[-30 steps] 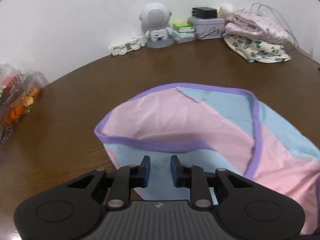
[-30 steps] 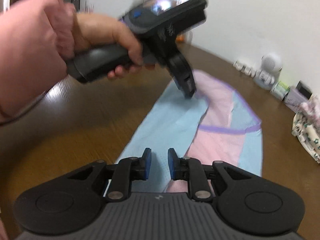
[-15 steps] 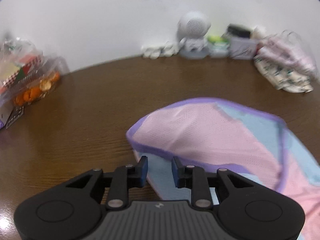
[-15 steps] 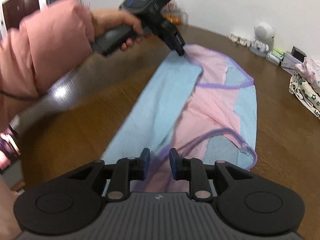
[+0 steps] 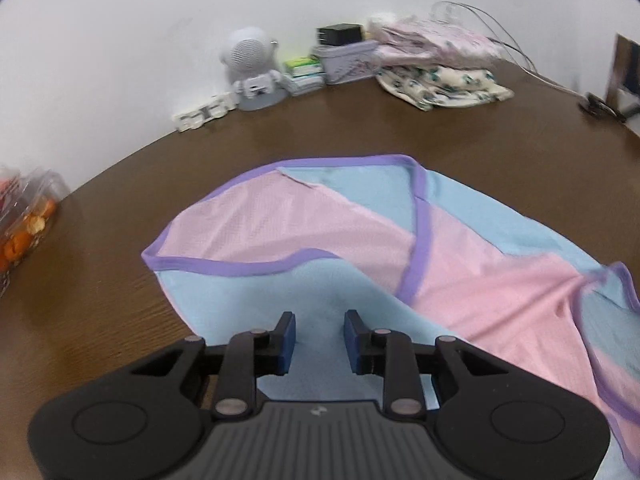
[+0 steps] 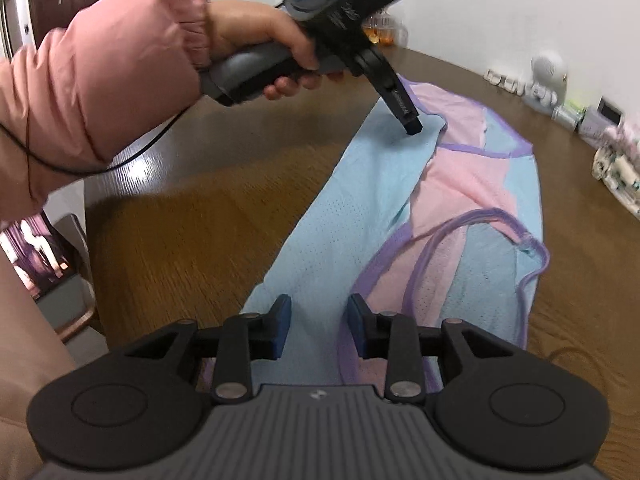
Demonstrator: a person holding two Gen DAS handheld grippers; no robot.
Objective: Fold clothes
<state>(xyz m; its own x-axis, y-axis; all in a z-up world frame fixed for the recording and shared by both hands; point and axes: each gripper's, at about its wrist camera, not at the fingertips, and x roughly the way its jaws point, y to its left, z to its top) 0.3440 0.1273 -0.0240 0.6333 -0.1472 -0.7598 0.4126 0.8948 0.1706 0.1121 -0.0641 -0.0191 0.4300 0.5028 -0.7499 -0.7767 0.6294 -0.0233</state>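
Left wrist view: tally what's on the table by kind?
Garments: 3 (vest, pink top, floral top)
Speaker figure: 1
Tin: 1
Snack bag: 1
Total: 6

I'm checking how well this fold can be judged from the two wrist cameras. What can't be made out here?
- Garment, left wrist view: near edge hidden under the left gripper body.
- Garment, right wrist view: near end hidden behind the right gripper, whose jaws are opening.
- Orange items in a clear pack, left wrist view: cut off by the frame edge, blurred.
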